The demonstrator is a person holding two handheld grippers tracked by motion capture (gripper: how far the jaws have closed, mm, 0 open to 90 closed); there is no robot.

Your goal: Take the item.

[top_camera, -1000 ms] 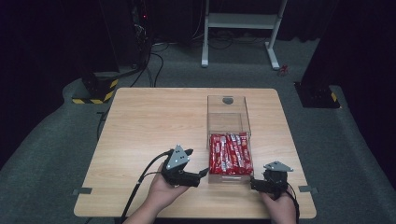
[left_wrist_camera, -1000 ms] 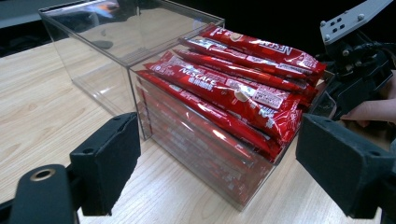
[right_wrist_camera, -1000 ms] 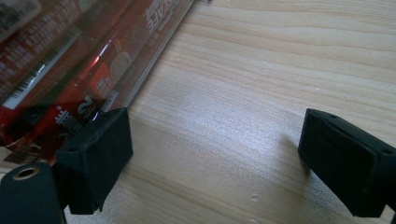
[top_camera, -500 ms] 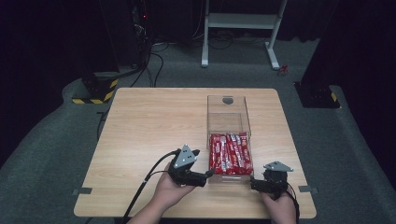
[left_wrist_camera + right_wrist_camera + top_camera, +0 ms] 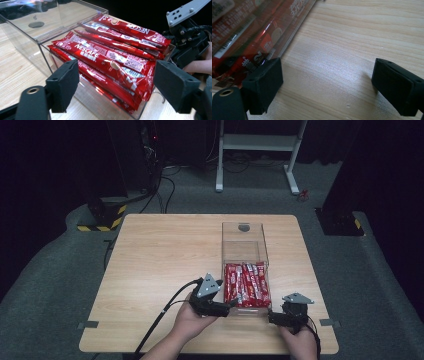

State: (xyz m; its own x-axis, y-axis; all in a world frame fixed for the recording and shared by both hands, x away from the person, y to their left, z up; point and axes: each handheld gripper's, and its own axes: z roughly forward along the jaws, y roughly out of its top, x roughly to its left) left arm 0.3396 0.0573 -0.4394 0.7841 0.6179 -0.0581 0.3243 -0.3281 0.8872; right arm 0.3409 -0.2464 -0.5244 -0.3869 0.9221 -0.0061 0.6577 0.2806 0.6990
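Note:
A clear plastic box (image 5: 243, 244) lies on the wooden table (image 5: 165, 255), its near half packed with several red Nescafe stick packets (image 5: 247, 284). My left gripper (image 5: 229, 306) stands open at the box's near left corner, its jaws spread either side of the packets (image 5: 110, 58) in the left gripper view. The right gripper (image 5: 272, 316) rests open on the table at the box's near right corner. In the right gripper view its left fingertip (image 5: 265, 83) sits against the box wall (image 5: 287, 37), with bare wood between the jaws. The left gripper view also catches the right gripper (image 5: 190, 37) beyond the box.
The far half of the box (image 5: 243, 236) holds nothing. Wide bare tabletop stretches to the left and back. Black cable (image 5: 165, 312) trails from the left gripper over the near edge. Dark floor, a white stand (image 5: 257, 150) and cables lie beyond the table.
My left gripper has moved right, up to the near left corner of the box. The right gripper has stayed where it was.

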